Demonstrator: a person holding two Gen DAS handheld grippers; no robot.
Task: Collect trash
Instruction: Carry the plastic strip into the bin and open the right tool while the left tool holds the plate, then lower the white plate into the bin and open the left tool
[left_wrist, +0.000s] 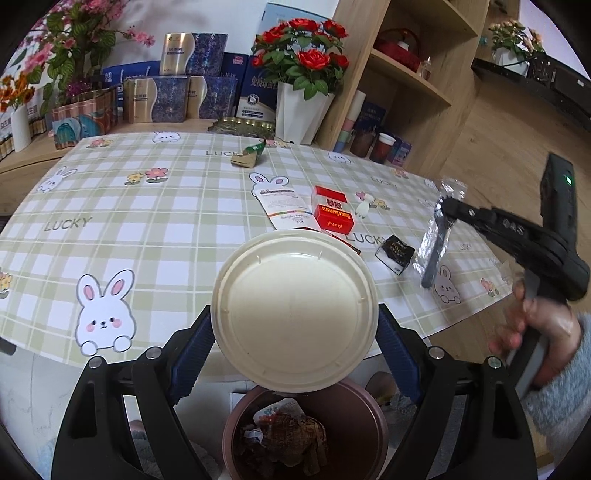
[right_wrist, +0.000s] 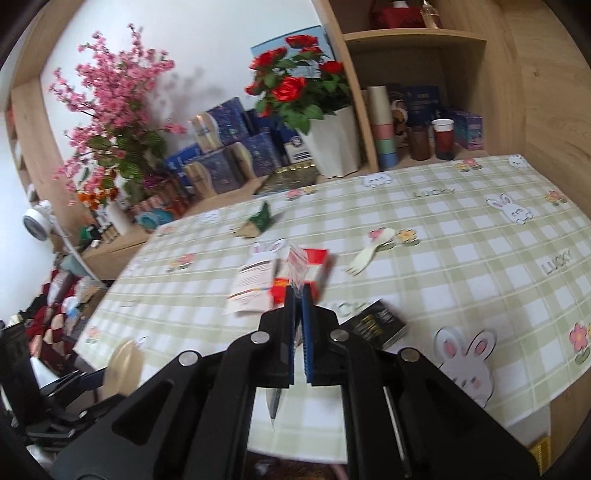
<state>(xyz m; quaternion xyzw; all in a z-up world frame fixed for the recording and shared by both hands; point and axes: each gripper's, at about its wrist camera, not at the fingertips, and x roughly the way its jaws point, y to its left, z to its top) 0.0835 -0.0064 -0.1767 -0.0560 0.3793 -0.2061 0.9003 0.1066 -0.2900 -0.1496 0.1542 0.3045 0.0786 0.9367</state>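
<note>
Bin: the brown trash bin (left_wrist: 306, 432) stood nearest, on the floor below the surface's edge, with crumpled wrappers already inside. It probably sat there so waste could be dropped straight off the edge.

Left hand-held gripper: the left hand-held gripper (left_wrist: 295, 332) stood wide, its blue pads (left_wrist: 195, 354) on either side of a round cream lid (left_wrist: 295, 310). The lid hung partly past the surface's edge, above the bin, apparently placed for dropping in. Whether the pads pressed firmly I could not tell, but the lid sat between them off the cloth.

Right hand-held gripper: the right hand-held gripper (right_wrist: 298, 295) was closed tight on a clear plastic packet with a dark utensil inside (left_wrist: 437, 236). The packet dangled below the jaws, pinched at its top, clear of the cloth, seemingly lifted for carrying to the bin. A hand in a grey fuzzy sleeve (left_wrist: 535, 332) gripped its handle.

Surface: a checked green cloth with rabbits (left_wrist: 129, 221) covered it.

Trash left, near: a small black box (left_wrist: 395, 254) lay just beside the lid.

Trash left, middle: a red box (left_wrist: 332, 214) rested touching a white printed card (left_wrist: 284, 206); a small white fork (right_wrist: 369, 258) lay beyond them.

Trash left, far: a folded green and tan wrapper (left_wrist: 251, 155) lay near the far edge.

Background: red roses in a white pot (left_wrist: 303, 103), boxes and shelves stood behind.
</note>
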